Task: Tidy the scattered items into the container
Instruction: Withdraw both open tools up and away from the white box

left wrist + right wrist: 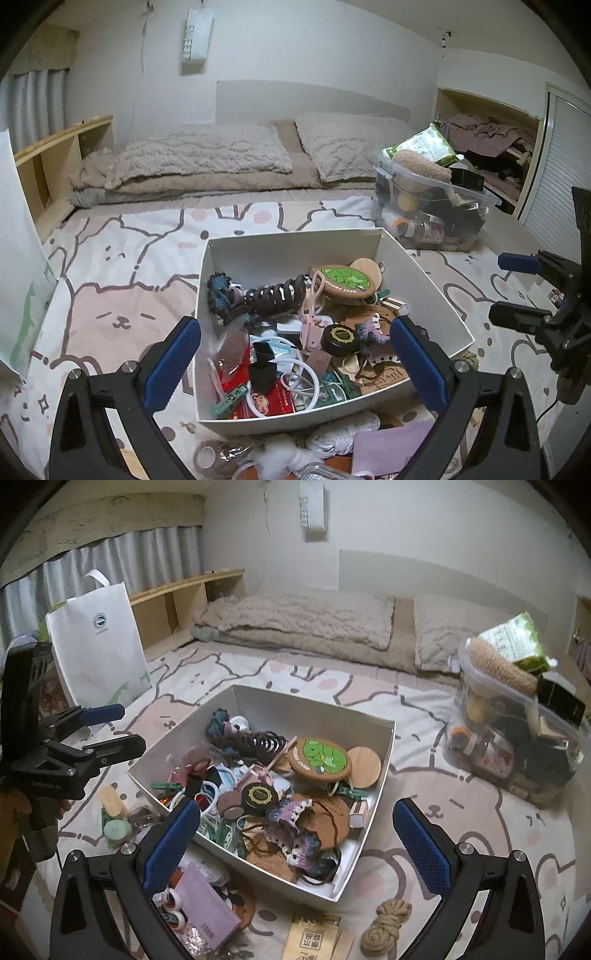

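Observation:
A white open box [240, 243] [373, 797] sits on the bed, holding hair clips, cork coasters, cables and several small items. My left gripper [295, 365] hovers open over the box's near side, nothing between its blue pads. My right gripper [295, 843] is open too, above the box's near corner, and shows at the right edge of the left wrist view [513, 288]. Scattered items lie in front of the box: a lilac card [388, 446] [207, 912], a rope bundle [388, 923], a yellow packet [314, 938], a green tape roll [116, 829].
A clear plastic bin [432, 210] [517, 738] stuffed with bottles and a brush stands at the back right. A white paper bag [96, 646] stands at the left. Pillows [199, 155] and a wooden headboard shelf [184, 594] line the far side of the cartoon-print bedsheet [122, 258].

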Tool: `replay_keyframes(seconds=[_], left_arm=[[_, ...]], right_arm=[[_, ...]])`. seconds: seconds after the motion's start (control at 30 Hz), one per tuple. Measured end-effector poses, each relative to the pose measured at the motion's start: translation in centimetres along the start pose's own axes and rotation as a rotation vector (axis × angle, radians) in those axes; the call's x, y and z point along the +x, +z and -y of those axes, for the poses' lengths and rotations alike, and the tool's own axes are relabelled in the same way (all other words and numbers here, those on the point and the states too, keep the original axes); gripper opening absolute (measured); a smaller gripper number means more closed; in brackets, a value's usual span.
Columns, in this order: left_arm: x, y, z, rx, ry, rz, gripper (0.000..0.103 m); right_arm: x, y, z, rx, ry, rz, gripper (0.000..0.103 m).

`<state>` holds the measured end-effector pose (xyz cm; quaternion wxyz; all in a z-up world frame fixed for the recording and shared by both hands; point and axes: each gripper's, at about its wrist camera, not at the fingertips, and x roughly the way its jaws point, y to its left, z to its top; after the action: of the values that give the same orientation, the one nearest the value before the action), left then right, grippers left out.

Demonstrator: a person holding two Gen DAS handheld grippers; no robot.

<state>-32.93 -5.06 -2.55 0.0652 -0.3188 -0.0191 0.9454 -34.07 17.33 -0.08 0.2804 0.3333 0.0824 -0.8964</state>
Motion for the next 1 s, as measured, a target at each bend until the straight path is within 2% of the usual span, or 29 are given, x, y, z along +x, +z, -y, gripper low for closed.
replay_keyframes(seconds=[0.43, 1.0], left_arm=[[-4.4, -0.6, 0.2, 0.018, -0.022, 0.089, 0.103], [-8.2, -1.9, -0.9, 0.001, -0.021, 0.126, 0.103]], right_arm=[[-4.0, -1.6, -0.7, 0.009, -0.050, 0.096, 0.103], [-8.4, -3.2, -2.2, -0.008, -0.042, 0.156, 0.103]])
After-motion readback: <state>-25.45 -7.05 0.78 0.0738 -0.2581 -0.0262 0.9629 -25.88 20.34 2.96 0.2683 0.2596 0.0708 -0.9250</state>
